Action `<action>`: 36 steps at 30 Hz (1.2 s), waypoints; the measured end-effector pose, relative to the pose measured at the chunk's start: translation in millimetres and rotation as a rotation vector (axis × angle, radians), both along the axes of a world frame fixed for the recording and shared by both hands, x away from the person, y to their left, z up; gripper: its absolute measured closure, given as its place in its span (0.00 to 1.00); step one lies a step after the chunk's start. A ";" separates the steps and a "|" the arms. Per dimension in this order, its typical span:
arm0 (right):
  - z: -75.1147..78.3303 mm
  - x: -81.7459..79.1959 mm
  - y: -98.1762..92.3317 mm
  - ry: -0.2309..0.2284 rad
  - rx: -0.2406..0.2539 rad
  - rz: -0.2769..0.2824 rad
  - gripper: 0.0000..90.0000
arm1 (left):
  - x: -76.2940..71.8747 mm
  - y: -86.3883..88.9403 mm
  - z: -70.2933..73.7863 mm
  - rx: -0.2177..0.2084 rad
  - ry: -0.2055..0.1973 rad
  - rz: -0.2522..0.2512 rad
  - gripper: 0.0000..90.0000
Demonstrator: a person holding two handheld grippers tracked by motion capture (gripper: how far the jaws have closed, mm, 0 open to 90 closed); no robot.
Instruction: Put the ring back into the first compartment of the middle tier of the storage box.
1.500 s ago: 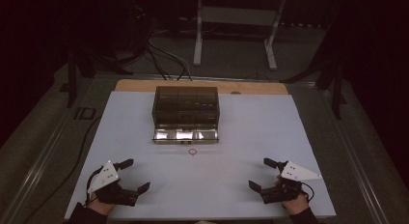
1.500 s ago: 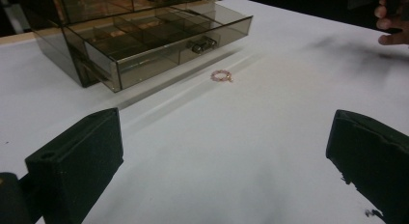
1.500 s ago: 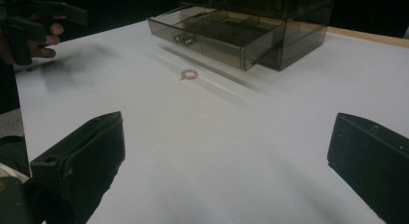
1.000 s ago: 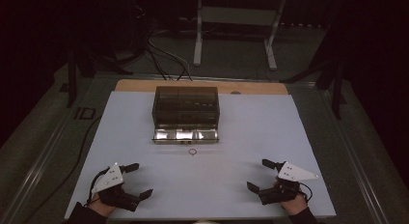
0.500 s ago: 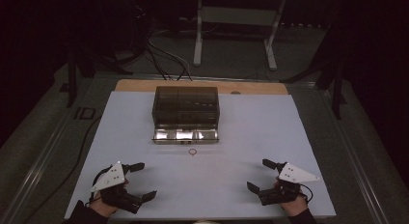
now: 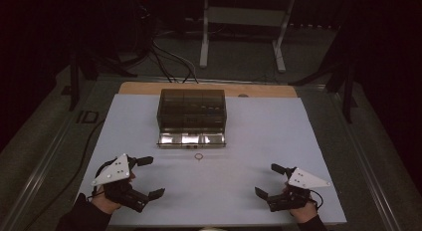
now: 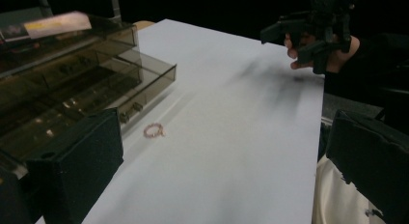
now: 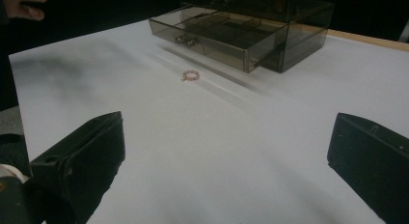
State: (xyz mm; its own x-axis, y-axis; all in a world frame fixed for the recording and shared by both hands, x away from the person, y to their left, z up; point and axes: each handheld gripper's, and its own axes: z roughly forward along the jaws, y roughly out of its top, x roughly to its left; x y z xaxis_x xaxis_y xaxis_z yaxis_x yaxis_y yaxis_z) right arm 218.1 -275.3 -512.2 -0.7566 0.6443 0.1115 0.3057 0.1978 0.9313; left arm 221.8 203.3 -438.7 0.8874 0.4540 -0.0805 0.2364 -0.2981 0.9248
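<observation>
dark room, white bench [image 6: 298, 141]. ring [image 6: 198, 156] lies mid-bench before the box's [image 6: 191, 109] open drawer [image 6: 191, 139]. left gripper [image 6: 147, 177] drifted nearer the front edge, right gripper [image 6: 268, 180] barely moved; both wide, empty. pickup not begun.

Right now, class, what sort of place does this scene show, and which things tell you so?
Probably a lab or studio set up for recording: a white-covered table under dark surroundings, loose cables and a metal stand on the floor behind, with only a smoky drawer box and small ring laid out.
</observation>
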 end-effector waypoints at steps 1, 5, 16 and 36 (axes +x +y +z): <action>-0.1 0.0 0.0 0.000 -0.001 0.000 0.00 | 0.9 -1.7 2.6 -0.005 0.003 0.001 0.01; 0.0 -0.1 -0.5 -0.001 0.001 -0.001 0.00 | 4.9 -9.2 12.6 -0.009 -0.012 -0.005 0.01; 0.4 -0.4 -1.4 -0.005 0.008 0.001 0.00 | 19.1 -22.8 30.0 -0.001 -0.025 -0.031 0.01; -0.4 -0.8 -3.3 0.001 0.009 -0.006 0.00 | 54.4 -58.9 19.5 0.041 0.037 -0.077 0.01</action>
State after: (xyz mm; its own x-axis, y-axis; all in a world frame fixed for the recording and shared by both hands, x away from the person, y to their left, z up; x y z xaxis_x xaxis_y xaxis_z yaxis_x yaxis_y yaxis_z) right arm 217.3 -278.5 -512.6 -0.7526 0.6479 0.1179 0.3078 0.1878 0.9327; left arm 276.2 144.4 -419.2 0.9165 0.3882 -0.0968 0.2452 -0.3538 0.9026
